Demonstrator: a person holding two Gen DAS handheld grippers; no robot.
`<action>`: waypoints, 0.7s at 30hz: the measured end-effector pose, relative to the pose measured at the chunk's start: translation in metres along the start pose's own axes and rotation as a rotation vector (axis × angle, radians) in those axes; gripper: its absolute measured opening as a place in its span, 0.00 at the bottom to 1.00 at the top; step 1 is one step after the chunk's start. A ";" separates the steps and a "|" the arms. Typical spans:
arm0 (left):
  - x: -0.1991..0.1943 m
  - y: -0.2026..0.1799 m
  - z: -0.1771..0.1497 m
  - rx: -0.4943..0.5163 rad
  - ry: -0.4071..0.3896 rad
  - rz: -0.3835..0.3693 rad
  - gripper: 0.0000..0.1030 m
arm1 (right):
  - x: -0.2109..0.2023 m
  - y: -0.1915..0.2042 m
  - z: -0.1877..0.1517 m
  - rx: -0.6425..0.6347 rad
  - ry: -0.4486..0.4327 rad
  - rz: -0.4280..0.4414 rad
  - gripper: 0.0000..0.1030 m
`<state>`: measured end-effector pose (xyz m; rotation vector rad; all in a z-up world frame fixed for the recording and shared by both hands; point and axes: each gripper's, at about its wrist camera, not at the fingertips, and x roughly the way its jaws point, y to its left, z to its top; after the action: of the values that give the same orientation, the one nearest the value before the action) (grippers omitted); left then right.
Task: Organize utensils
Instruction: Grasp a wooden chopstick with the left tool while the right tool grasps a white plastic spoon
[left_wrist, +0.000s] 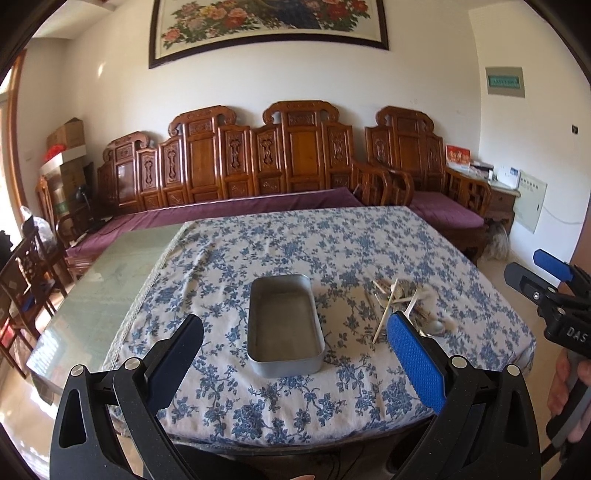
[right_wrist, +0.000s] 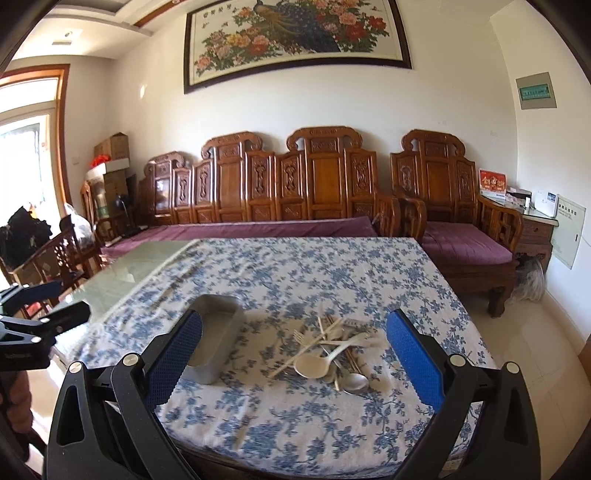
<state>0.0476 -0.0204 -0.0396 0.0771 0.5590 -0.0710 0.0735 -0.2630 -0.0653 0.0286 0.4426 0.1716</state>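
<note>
An empty rectangular metal tin (left_wrist: 284, 325) sits on the blue-flowered tablecloth (left_wrist: 332, 251), straight ahead of my open left gripper (left_wrist: 295, 332). To the tin's right lies a pile of utensils (left_wrist: 402, 302): spoons, forks and chopsticks. In the right wrist view the same pile (right_wrist: 332, 350) lies between the fingers of my open right gripper (right_wrist: 295, 328), with a pale plastic spoon (right_wrist: 314, 365), a metal spoon (right_wrist: 354, 382) and a plastic fork (right_wrist: 301, 338) on top. The tin (right_wrist: 218, 332) stands left of the pile, partly behind the left finger. Both grippers hover near the table's front edge, holding nothing.
The right gripper (left_wrist: 554, 295) and a hand (left_wrist: 565, 384) show at the right edge of the left view. The cloth covers the table's right part; bare glass tabletop (left_wrist: 110, 280) lies to the left. A carved wooden sofa (left_wrist: 258, 166) stands behind, wooden chairs (left_wrist: 26, 280) at left.
</note>
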 end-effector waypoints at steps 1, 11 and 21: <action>0.003 -0.001 0.001 0.005 0.005 -0.005 0.94 | 0.006 -0.003 -0.002 -0.003 0.008 -0.005 0.98; 0.055 -0.014 0.004 0.048 0.081 -0.077 0.94 | 0.069 -0.045 -0.011 0.009 0.091 -0.034 0.80; 0.118 -0.037 0.001 0.097 0.156 -0.143 0.93 | 0.131 -0.074 -0.029 0.030 0.217 -0.034 0.63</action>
<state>0.1443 -0.0626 -0.1038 0.1384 0.7168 -0.2329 0.1890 -0.3134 -0.1519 0.0319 0.6619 0.1351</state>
